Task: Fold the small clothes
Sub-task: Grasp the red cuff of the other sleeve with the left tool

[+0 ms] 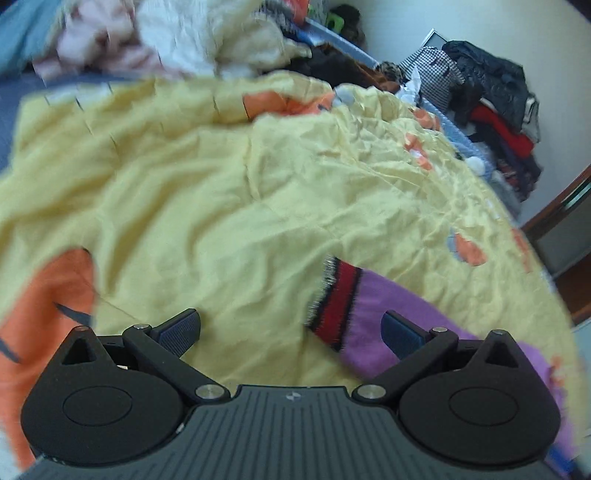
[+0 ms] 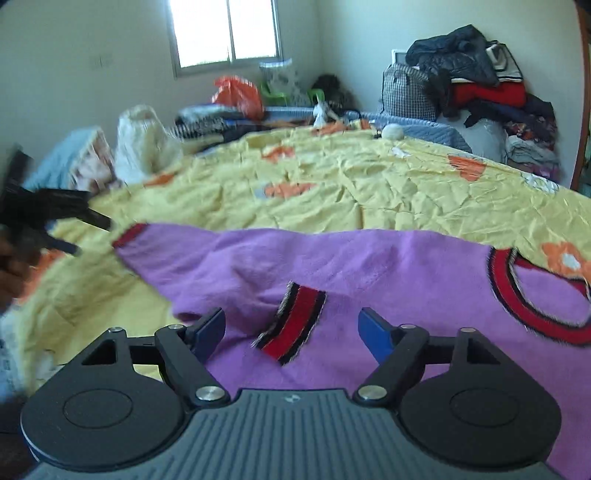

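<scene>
A purple sweater [image 2: 369, 266] with red-and-black striped trim lies spread on the yellow flowered bedsheet [image 2: 351, 184]. Its collar [image 2: 517, 295] is at the right, and one cuff [image 2: 129, 234] points left. The other sleeve is folded across the body, and its cuff [image 2: 291, 321] lies between the fingers of my right gripper [image 2: 291, 325]. That gripper is open and its pads are clear of the cloth. In the left wrist view, my left gripper [image 1: 291, 323] hovers open over the sheet, beside a sleeve [image 1: 391, 295] and its striped cuff [image 1: 332, 302]. The left gripper [image 2: 48, 221] also shows blurred at the right wrist view's left edge.
A heap of pale and pink clothes [image 1: 155, 40] lies at the far end of the bed. Stacked dark and red garments [image 2: 480, 88] rest on a checkered bag [image 2: 406, 92] against the wall. An orange plastic bag [image 2: 236, 96] sits under the window [image 2: 225, 29].
</scene>
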A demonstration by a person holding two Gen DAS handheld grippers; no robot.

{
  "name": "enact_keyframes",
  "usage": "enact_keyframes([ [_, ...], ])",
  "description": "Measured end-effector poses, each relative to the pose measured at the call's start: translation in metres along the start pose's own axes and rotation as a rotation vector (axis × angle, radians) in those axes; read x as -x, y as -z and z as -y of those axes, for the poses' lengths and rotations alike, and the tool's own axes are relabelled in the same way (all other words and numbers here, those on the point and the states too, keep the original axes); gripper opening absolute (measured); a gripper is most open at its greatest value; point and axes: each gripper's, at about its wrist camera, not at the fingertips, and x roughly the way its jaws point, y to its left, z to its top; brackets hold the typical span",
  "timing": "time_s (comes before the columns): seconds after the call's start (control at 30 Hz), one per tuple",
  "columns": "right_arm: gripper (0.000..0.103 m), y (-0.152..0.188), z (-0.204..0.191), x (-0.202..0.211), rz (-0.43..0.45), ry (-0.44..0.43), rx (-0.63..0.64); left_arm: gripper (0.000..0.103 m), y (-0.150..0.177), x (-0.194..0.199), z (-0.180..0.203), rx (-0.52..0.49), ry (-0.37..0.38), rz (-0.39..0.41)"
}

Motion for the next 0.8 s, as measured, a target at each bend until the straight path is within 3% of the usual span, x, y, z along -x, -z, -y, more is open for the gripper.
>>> enact_keyframes([
  [0.1,0.078,0.009,0.004,0.018,0.02,-0.003,-0.041,0.103,-0.007,-0.008,0.009,-0.022,-0.022,-0.015],
  [0.23,0.078,0.018,0.003,0.035,0.044,0.001,-0.07,0.103,-0.008,-0.011,0.019,-0.034,-0.038,-0.1],
  [0.47,0.078,0.022,-0.007,0.043,0.073,-0.02,-0.058,0.103,-0.017,-0.024,0.018,0.072,0.118,-0.149],
  [0.7,0.079,0.022,-0.001,0.054,0.092,-0.017,-0.092,0.096,-0.011,-0.02,0.014,0.204,0.285,-0.147],
  [0.77,0.079,0.024,0.001,0.054,0.09,-0.023,-0.109,0.085,-0.004,-0.024,0.014,0.19,0.239,-0.152],
  [0.8,0.079,0.024,0.002,0.054,0.091,-0.022,-0.112,0.085,-0.001,-0.022,0.013,0.191,0.236,-0.134],
])
